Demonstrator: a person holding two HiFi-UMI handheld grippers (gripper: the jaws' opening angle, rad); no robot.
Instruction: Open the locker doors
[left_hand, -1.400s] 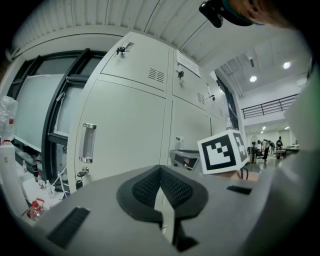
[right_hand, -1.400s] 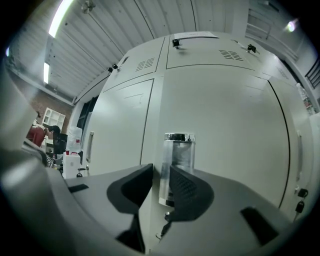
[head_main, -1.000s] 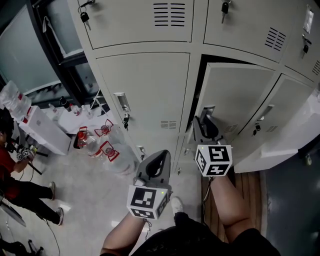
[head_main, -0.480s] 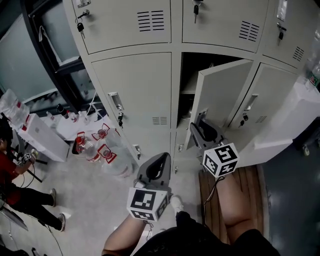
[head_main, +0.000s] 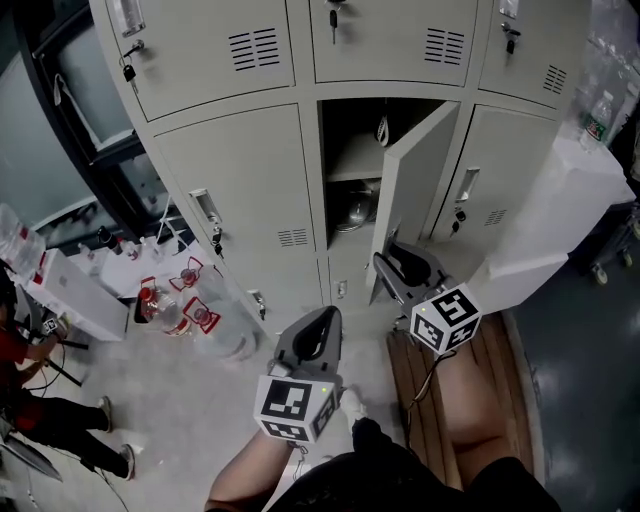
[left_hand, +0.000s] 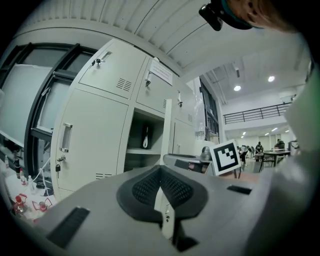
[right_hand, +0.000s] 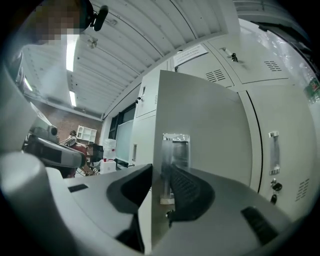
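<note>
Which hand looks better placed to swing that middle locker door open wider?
Right. The right gripper clamps the middle door by its free edge; the left gripper hangs shut, empty, apart from it.

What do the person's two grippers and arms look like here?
Both the left gripper and the right gripper are grey moulded shells with black ribbed pads. Each carries a white cube printed with black square markers. A thin cable hangs by the right one. The forearms are unsleeved; dark clothing shows below.
</note>
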